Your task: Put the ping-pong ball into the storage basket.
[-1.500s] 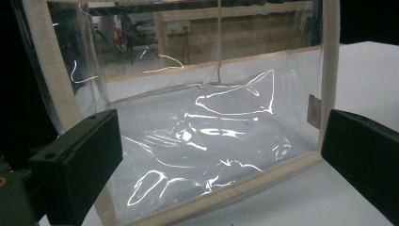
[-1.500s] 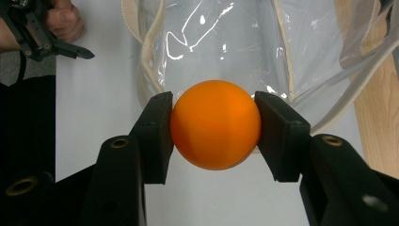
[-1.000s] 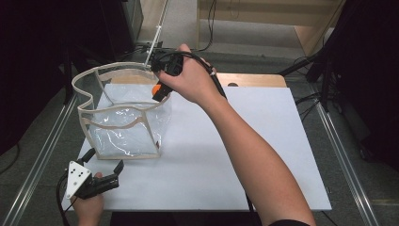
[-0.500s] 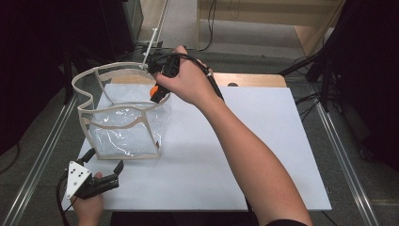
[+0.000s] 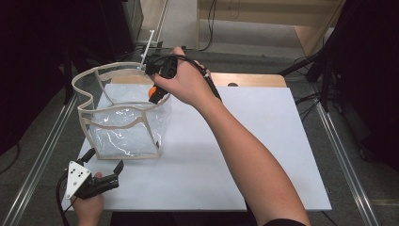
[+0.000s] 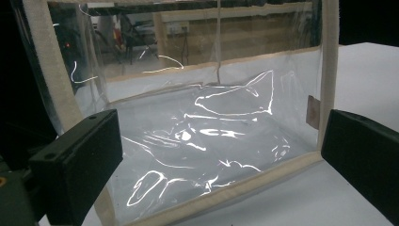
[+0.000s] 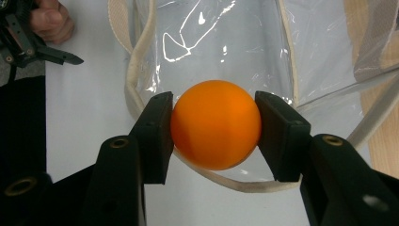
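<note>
Left gripper (image 5: 101, 176) at 7 o'clock on the white worktop (image 5: 263, 155), jaws open, nothing between them, parked just in front of the clear plastic tote bag with beige webbing trim (image 5: 123, 123). Through its own view the bag's near wall (image 6: 211, 141) sits right ahead, upright.

Right gripper (image 7: 216, 125) at 11 o'clock, over the bag's mouth, jaws clamped on 1 round orange ball (image 7: 216, 123), pointing down into the opening.

Risks, as I read it:
- Ball is smooth and held only at its sides; a small slip drops it early.
- It hangs near the bag's rim (image 7: 141, 61); release off-centre could bounce it out onto the worktop.
- Bag is floppy and unheld; a knock from the jaws could fold a wall in.
</note>
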{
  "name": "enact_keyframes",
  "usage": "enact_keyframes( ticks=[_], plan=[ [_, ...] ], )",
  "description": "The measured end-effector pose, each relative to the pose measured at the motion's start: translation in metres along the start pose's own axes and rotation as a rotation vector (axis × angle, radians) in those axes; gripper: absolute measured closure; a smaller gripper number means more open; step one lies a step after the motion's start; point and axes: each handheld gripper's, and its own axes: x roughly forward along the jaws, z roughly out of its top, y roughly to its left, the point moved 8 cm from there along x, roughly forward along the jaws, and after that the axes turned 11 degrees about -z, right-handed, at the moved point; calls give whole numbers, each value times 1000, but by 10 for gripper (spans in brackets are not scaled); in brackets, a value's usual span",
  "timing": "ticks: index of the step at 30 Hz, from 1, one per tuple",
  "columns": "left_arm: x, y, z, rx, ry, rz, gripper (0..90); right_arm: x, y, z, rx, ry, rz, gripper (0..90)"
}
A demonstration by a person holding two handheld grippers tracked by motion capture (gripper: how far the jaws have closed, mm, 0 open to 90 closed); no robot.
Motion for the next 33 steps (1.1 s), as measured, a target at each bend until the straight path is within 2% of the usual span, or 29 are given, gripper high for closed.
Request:
enact_keyframes(
  ticks=[5, 10, 15, 33],
  plan=[
    [0, 0, 0, 1, -1, 0, 0, 0, 0, -1, 4, 4, -14, 418],
    [0, 0, 0, 3, 0, 1, 0, -3, -1, -1, -5, -12, -41, 337],
    [0, 0, 0, 2, 0, 1, 0, -9, -4, -3, 6, -27, -75, 261],
    [0, 0, 0, 2, 4, 1, 0, -19, -9, -32, 59, -31, -113, 88]
  ],
)
